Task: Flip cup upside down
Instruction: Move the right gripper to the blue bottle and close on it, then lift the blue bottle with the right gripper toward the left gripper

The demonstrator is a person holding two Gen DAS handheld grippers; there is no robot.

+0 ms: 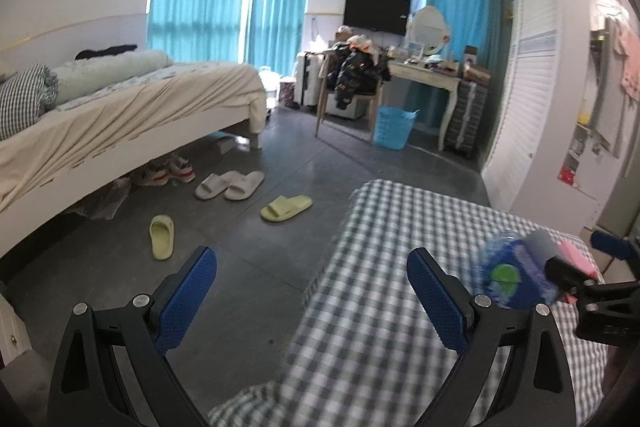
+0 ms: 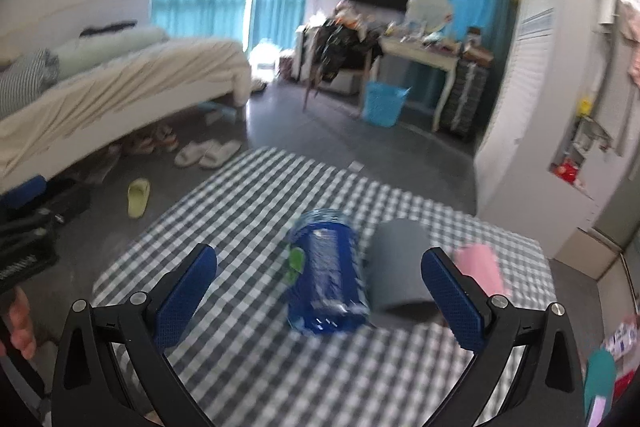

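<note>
A blue clear cup with a green tag stands on the checked tablecloth, blurred. A grey cup and a pink cup stand to its right. My right gripper is open, its fingers either side of the blue and grey cups, close in front of them. My left gripper is open and empty over the table's left edge; the blue cup shows at its right, with the grey cup, the pink cup and the right gripper's finger behind.
A bed stands at the left, slippers on the grey floor. A chair with clothes, a dressing table and a blue basket stand at the back. A white wardrobe is on the right.
</note>
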